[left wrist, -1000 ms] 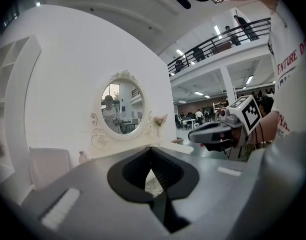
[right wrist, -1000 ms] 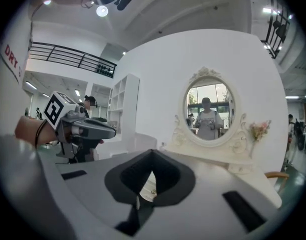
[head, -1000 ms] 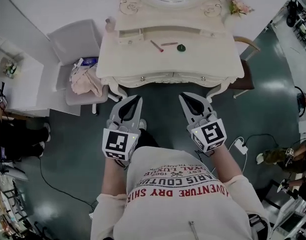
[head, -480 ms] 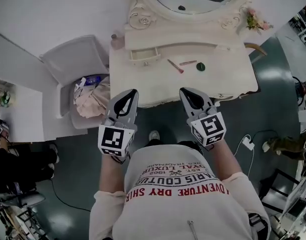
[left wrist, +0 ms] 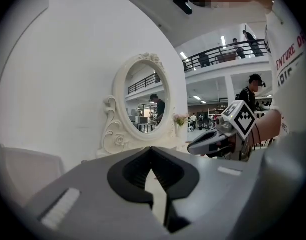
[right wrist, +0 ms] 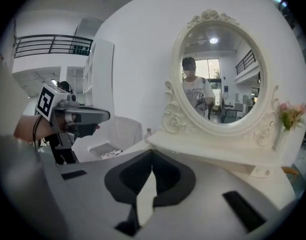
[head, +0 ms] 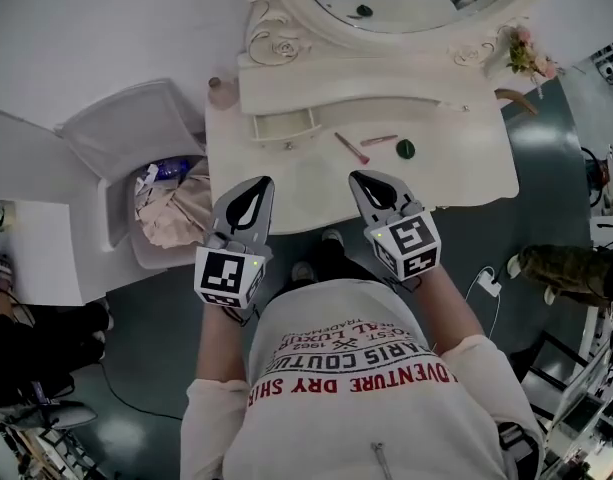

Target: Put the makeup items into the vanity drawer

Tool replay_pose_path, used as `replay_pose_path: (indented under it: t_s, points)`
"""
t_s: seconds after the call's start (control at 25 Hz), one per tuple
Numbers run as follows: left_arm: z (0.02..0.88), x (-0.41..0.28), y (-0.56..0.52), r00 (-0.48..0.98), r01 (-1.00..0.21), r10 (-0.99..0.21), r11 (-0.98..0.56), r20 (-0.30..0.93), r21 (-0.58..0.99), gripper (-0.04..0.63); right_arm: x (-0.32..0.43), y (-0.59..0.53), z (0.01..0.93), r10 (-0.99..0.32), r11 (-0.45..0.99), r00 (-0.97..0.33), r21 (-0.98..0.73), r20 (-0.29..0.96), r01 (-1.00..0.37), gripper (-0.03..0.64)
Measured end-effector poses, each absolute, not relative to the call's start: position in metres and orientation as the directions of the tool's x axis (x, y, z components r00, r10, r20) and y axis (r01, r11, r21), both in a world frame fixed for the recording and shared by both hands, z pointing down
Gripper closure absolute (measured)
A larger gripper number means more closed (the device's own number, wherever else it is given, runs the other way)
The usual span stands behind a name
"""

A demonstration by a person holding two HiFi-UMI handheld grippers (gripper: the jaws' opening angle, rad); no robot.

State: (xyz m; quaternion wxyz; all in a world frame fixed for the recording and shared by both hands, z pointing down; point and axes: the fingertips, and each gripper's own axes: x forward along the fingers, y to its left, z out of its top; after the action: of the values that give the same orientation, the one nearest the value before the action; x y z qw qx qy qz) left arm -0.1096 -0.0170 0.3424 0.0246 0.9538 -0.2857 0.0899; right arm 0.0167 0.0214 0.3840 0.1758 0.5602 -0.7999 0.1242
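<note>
Closer now, two closed, empty tools, left gripper point(head: 263, 181) and right gripper point(head: 359, 176), reach the vanity point(head: 466, 168); three makeup things lie farther: brush point(head: 351, 148), stick point(head: 378, 140), green disc point(head: 405, 149).

Vanity point(head: 316, 183) was all cream, mirror frame point(head: 276, 43) too, with carved rose-and-scroll patterns. On it sat a pink brush point(head: 351, 148), a pink stick point(head: 379, 140) and a dark green round thing point(head: 405, 149). Left gripper point(head: 263, 181) and right gripper point(head: 355, 176) were grey with black linings, and the cubes point(head: 226, 276) had black-and-white square patterns (kinda like QR codes). Flowers point(head: 526, 53) were pink, floor point(head: 146, 308) dark teal, chair point(head: 116, 133) white, shirt point(head: 351, 368) white with red and dark lettering.
</note>
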Motion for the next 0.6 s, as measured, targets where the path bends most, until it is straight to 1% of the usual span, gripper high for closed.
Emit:
replay_pose_path:
  t_s: [0.12,0.24,0.4,0.44,0.48,0.52,0.6]
  points:
    - [0.353,-0.089,-0.035,0.818,-0.556,-0.544,-0.831,0.186,0.014,0.586,0.036,0.001,0.413,-0.803,0.376,-0.327,-0.002,0.498,-0.927,0.617]
    - [0.368,-0.069,-0.053,0.807,-0.567,-0.552,-0.824,0.21,0.014,0.586,0.052,-0.016,0.444,-0.733,0.429,-0.362,-0.022,0.576,-0.903,0.615]
    - [0.39,-0.038,-0.071,0.801,-0.568,-0.549,-0.823,0.239,0.015,0.586,0.077,-0.036,0.493,-0.633,0.47,-0.375,-0.048,0.677,-0.881,0.608]
    - [0.396,-0.033,-0.076,0.795,-0.574,-0.552,-0.819,0.251,0.016,0.586,0.081,-0.04,0.506,-0.601,0.481,-0.379,-0.061,0.703,-0.875,0.593]
    - [0.403,-0.028,-0.082,0.787,-0.582,-0.557,-0.813,0.266,0.017,0.586,0.085,-0.044,0.519,-0.569,0.491,-0.384,-0.074,0.727,-0.868,0.544]
    - [0.41,-0.024,-0.087,0.78,-0.589,-0.562,-0.808,0.277,0.019,0.586,0.088,-0.047,0.531,-0.541,0.499,-0.385,-0.083,0.748,-0.863,0.509]
    - [0.421,-0.017,-0.095,0.769,-0.602,-0.57,-0.798,0.291,0.029,0.586,0.094,-0.054,0.551,-0.495,0.514,-0.382,-0.091,0.78,-0.853,0.508]
